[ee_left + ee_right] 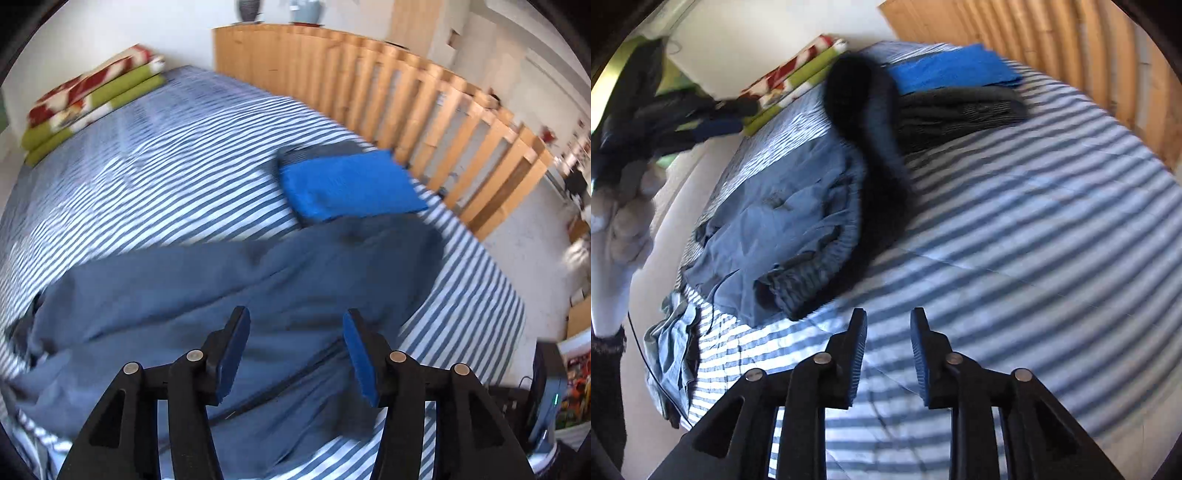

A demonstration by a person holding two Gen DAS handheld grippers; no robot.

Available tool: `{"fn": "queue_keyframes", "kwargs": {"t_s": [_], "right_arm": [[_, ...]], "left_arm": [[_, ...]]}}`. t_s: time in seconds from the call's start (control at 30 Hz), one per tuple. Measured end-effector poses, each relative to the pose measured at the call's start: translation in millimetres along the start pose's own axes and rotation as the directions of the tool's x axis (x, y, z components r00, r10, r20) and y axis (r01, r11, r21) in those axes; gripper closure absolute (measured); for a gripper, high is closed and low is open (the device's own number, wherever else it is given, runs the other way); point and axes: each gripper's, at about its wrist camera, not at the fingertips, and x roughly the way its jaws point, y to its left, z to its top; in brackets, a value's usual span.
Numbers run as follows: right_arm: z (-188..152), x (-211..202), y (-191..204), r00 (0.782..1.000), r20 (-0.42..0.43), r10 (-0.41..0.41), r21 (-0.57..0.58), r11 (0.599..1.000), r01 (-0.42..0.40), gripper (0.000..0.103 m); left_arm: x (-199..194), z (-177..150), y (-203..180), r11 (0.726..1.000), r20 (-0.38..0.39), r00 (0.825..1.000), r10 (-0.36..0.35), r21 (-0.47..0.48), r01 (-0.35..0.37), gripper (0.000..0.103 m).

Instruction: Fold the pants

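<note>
Left cam: left gripper is hanging wide and empty over the pants, sprawling on the striped bed.

Right cam: right gripper is sitting part-open, empty. Pants are looking soft, floppy; I'd be grabbing the waistband.

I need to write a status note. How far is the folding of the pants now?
Done: a bright blue garment lies folded on a dark folded one. In hand: nothing; left gripper and right gripper are open and empty. Left: the grey-blue pants lie crumpled on the striped bed.
</note>
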Motion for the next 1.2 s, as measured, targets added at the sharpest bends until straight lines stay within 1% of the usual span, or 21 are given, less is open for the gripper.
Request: {"fn": "queue_keyframes", "kwargs": {"t_s": [0.03, 0.1, 0.13, 0.2, 0.27, 0.33, 0.4, 0.47, 0.57, 0.63, 0.73, 0.77, 0.8, 0.83, 0.87, 0.9, 1.0, 1.1, 1.13, 1.17, 1.2], "right_arm": [[2.9, 9.1, 9.9, 1.000, -0.010, 0.021, -0.013, 1.000, -0.021, 0.071], [6.6, 24.1, 25.5, 0.998, -0.021, 0.052, -0.044, 0.998, -0.053, 0.058], [8.9, 32.0, 35.1, 0.998, -0.026, 0.052, -0.064, 0.997, -0.053, 0.056], [11.8, 45.2, 51.8, 0.998, -0.036, 0.049, -0.084, 0.995, -0.051, 0.055], [12.6, 59.1, 67.7, 0.998, -0.051, 0.049, -0.116, 0.992, -0.055, 0.050], [12.8, 72.0, 81.0, 0.998, -0.063, -0.010, -0.145, 0.989, 0.001, 0.050], [10.5, 79.9, 89.3, 0.996, -0.080, -0.047, -0.152, 0.988, 0.034, 0.049], [5.7, 80.9, 97.0, 0.994, -0.079, -0.082, -0.175, 0.982, 0.067, 0.049], [-7.2, 73.1, 101.1, 0.989, -0.074, -0.125, -0.223, 0.969, 0.106, 0.048], [-14.2, 74.2, 101.0, 0.985, -0.062, -0.159, -0.235, 0.962, 0.140, 0.044], [-14.4, 86.3, 103.2, 0.976, -0.074, -0.204, -0.249, 0.952, 0.180, 0.044], [-11.8, 89.3, 105.5, 0.977, -0.068, -0.202, -0.252, 0.951, 0.179, 0.044], [-9.9, 93.0, 108.8, 0.978, -0.063, -0.199, -0.266, 0.948, 0.176, 0.049], [-8.7, 97.0, 112.6, 0.976, -0.055, -0.211, -0.286, 0.940, 0.187, 0.059], [-7.6, 100.9, 116.5, 0.968, -0.052, -0.245, -0.308, 0.926, 0.218, 0.087], [-6.3, 102.7, 119.5, 0.962, -0.059, -0.265, -0.326, 0.916, 0.232, 0.092], [-4.4, 84.4, 124.2, 0.957, 0.001, -0.289, -0.365, 0.891, 0.269, 0.097], [-2.6, 47.8, 116.7, 0.941, 0.086, -0.328, -0.382, 0.861, 0.335, 0.097], [-1.1, 31.6, 108.9, 0.935, 0.110, -0.337, -0.374, 0.857, 0.353, 0.097], [0.2, 15.1, 100.8, 0.929, 0.130, -0.347, -0.357, 0.858, 0.370, 0.097], [1.2, 0.5, 93.4, 0.921, 0.146, -0.360, -0.337, 0.858, 0.388, 0.097]], "left_arm": [[-7.7, -14.3, 22.5, 0.999, 0.001, 1.000, 0.023, -0.035, -0.023, 0.046], [-19.2, -48.2, 70.9, 0.992, -0.013, 0.998, 0.064, -0.109, -0.065, 0.046], [-21.3, -69.6, 100.0, 0.981, -0.034, 0.996, 0.079, -0.173, -0.084, 0.044], [-17.8, -109.9, 149.0, 0.954, -0.089, 0.994, 0.065, -0.287, -0.088, 0.043], [-14.5, -149.6, 192.9, 0.908, -0.136, 0.988, 0.072, -0.402, -0.121, 0.043], [-11.6, -181.5, 229.1, 0.862, -0.162, 0.983, 0.091, -0.481, -0.159, 0.043], [-10.4, -204.7, 263.3, 0.798, -0.155, 0.985, 0.073, -0.583, -0.151, 0.043], [-8.8, -217.0, 289.3, 0.740, -0.145, 0.987, 0.064, -0.657, -0.144, 0.043], [-5.3, -221.4, 314.2, 0.683, -0.107, 0.993, 0.043, -0.723, -0.107, 0.042], [2.4, -219.6, 325.4, 0.655, -0.081, 0.997, 0.016, -0.753, -0.072, 0.037], [11.1, -212.8, 334.4, 0.615, -0.055, 0.998, 0.026, -0.786, -0.059, 0.037], [8.7, -208.9, 336.1, 0.608, -0.038, 0.998, 0.052, -0.791, -0.061, 0.047], [8.1, -206.7, 337.7, 0.599, -0.034, 0.998, 0.054, -0.798, -0.060, 0.060], [8.4, -205.7, 339.7, 0.587, -0.036, 0.999, 0.040, -0.808, -0.053, 0.097], [6.2, -206.1, 341.7, 0.571, -0.030, 0.999, 0.028, -0.820, -0.041, 0.101], [0.7, -206.7, 342.1, 0.567, -0.010, 1.000, 0.028, -0.823, -0.024, 0.101], [-27.0, -208.6, 334.5, 0.595, 0.017, 0.998, 0.060, -0.804, -0.022, 0.102], [-63.0, -213.7, 315.3, 0.638, 0.063, 0.996, 0.069, -0.770, 0.004, 0.102], [-74.3, -215.1, 308.6, 0.656, 0.075, 0.995, 0.069, -0.754, 0.011, 0.102], [-88.0, -229.8, 298.9, 0.670, 0.090, 0.994, 0.065, -0.742, 0.023, 0.102], [-96.6, -234.0, 283.3, 0.684, 0.116, 0.992, 0.044, -0.727, 0.054, 0.102]]}}
